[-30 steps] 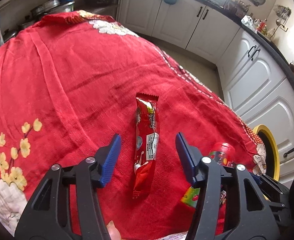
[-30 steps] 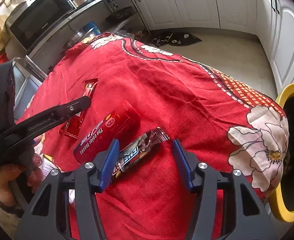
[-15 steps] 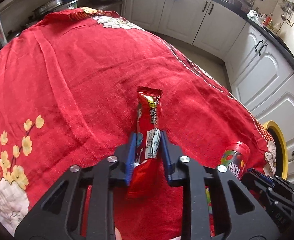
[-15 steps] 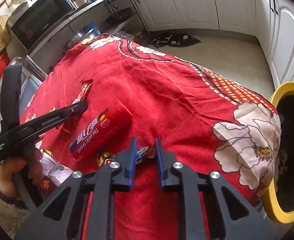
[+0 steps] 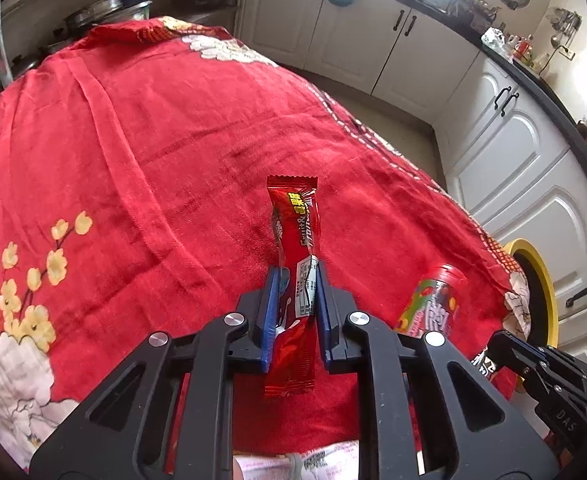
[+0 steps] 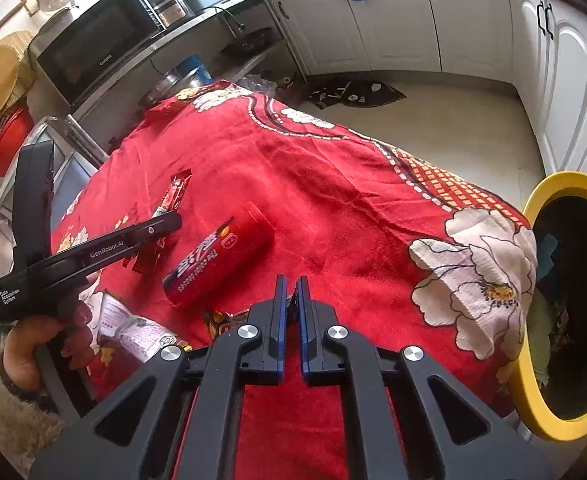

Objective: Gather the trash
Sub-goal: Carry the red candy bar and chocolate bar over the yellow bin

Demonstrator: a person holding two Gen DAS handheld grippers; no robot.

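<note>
A long red snack wrapper sits between the blue pads of my left gripper. The jaws are closing and press on its middle, and its far end sticks out ahead over the red tablecloth. My right gripper is shut on a dark snack wrapper, of which only a crumpled end shows to the left under the fingers. A red candy tube lies on the cloth between the two grippers. The right wrist view also shows the left gripper with its red wrapper.
A yellow-rimmed bin stands just off the table's right edge, with rubbish inside. A printed paper leaflet lies by the person's hand. White cabinets and a counter with a microwave surround the table.
Both grippers went from wide open to closed. The left closed on the red wrapper, the right on the dark wrapper. The right gripper drew back slightly from the tube.
</note>
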